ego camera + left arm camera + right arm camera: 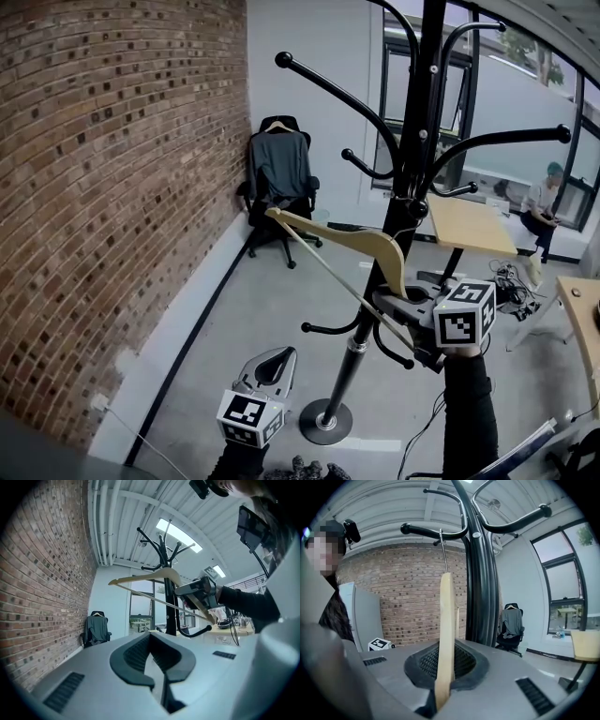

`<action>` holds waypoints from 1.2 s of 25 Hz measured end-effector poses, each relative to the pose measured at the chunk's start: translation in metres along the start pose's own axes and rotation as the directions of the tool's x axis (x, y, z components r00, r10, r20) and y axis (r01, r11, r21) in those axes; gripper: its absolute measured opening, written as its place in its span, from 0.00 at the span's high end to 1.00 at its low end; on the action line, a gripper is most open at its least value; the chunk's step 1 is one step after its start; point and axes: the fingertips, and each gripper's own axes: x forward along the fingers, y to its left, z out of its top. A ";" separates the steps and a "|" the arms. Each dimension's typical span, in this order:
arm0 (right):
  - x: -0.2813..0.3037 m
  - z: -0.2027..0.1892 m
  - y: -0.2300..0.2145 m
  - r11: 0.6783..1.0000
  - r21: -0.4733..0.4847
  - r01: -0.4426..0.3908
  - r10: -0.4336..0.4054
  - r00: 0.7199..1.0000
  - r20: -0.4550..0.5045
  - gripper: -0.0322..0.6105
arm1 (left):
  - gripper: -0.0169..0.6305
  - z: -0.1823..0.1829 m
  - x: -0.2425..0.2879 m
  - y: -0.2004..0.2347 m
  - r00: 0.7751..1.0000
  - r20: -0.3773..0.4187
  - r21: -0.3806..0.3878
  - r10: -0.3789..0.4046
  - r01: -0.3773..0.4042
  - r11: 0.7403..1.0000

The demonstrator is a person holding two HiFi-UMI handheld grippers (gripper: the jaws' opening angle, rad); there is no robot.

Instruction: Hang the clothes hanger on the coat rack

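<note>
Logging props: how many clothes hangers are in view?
2. One pale wooden hanger is clamped in the right gripper at the black coat rack; a second hanger holds a grey garment on the black office chair. Others may be hidden.

Hanger (pixel 370 242) pale wood. Coat rack (pixel 427 94) black. Wall (pixel 94 187) red-brown brick, pale mortar. Marker cube (pixel 464 317) black-white squares. Chair (pixel 281 124) black, jacket (pixel 279 167) grey. Floor (pixel 262 319) grey.
</note>
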 end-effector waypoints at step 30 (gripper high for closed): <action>-0.185 -0.021 0.060 0.922 0.079 0.379 -0.382 0.861 0.335 0.68 | 0.96 0.016 -0.052 -0.091 0.995 0.010 0.019 -0.102 0.101 0.995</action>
